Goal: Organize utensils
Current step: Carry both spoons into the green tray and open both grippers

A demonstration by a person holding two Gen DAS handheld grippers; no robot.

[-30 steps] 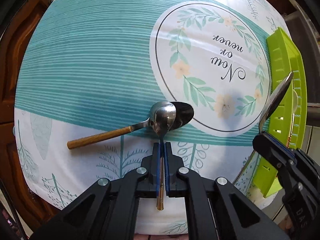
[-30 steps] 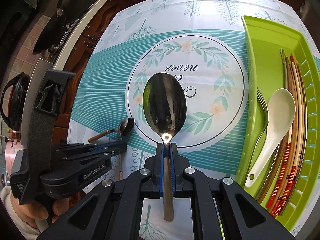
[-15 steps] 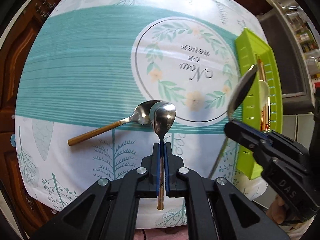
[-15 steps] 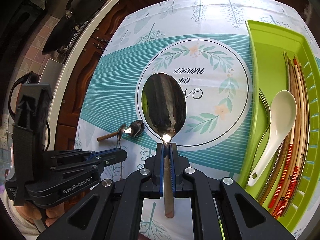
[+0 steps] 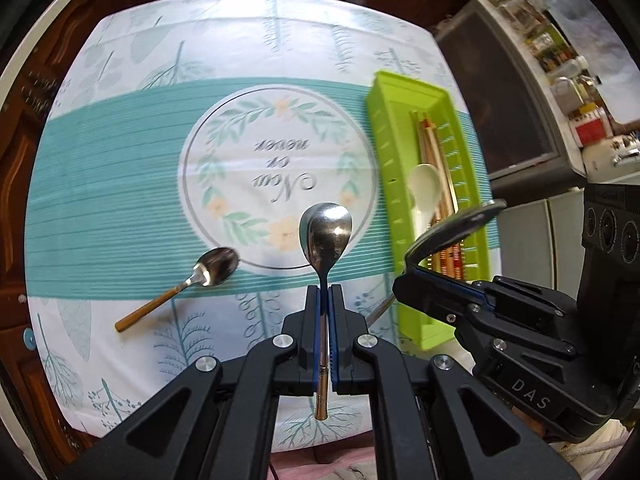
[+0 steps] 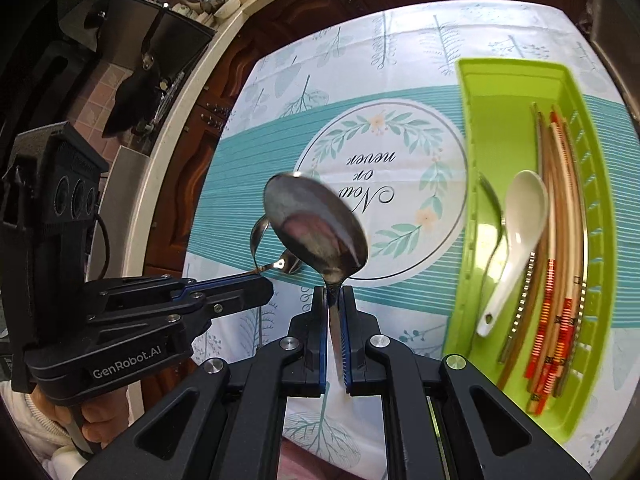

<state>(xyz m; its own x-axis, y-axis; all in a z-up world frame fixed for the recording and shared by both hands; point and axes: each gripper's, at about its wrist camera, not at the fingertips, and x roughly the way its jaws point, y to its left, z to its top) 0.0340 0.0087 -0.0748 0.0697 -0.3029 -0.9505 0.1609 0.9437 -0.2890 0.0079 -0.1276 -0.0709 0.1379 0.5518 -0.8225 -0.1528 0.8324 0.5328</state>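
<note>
Rising off the counter point(image 5: 120, 152), both hands now carry a spoon apiece, and that is the change that matters. Farthest left, one wooden-handled spoon point(image 5: 188, 280) lies alone on the leaf-print cloth, bowl toward the printed wreath, handle angled down toward the near edge; a second ago the left gripper's spoon hung right over it, and now the two are well apart.

The left gripper point(image 5: 324, 292) has come up and rolled a little, its fingers point(image 5: 313, 320) closed on the thin stem of a small steel spoon point(image 5: 326, 232), bowl upright ahead of the tips, clear of the cloth. To its right, the right gripper point(image 6: 333, 296) is clamped tight on the handle of a large steel spoon point(image 6: 316, 228), whose bowl has tipped over to the left compared with a moment ago.

Farthest right sits the green tray point(image 6: 516, 76), already holding chopsticks point(image 6: 560, 216), a white ceramic spoon point(image 6: 516, 232) and a fork point(image 6: 494, 216) along its left wall. Seen from the left hand, the tray has swung closer to centre.

My guess: both lifted spoons are headed for the tray, leaving one to fetch.
</note>
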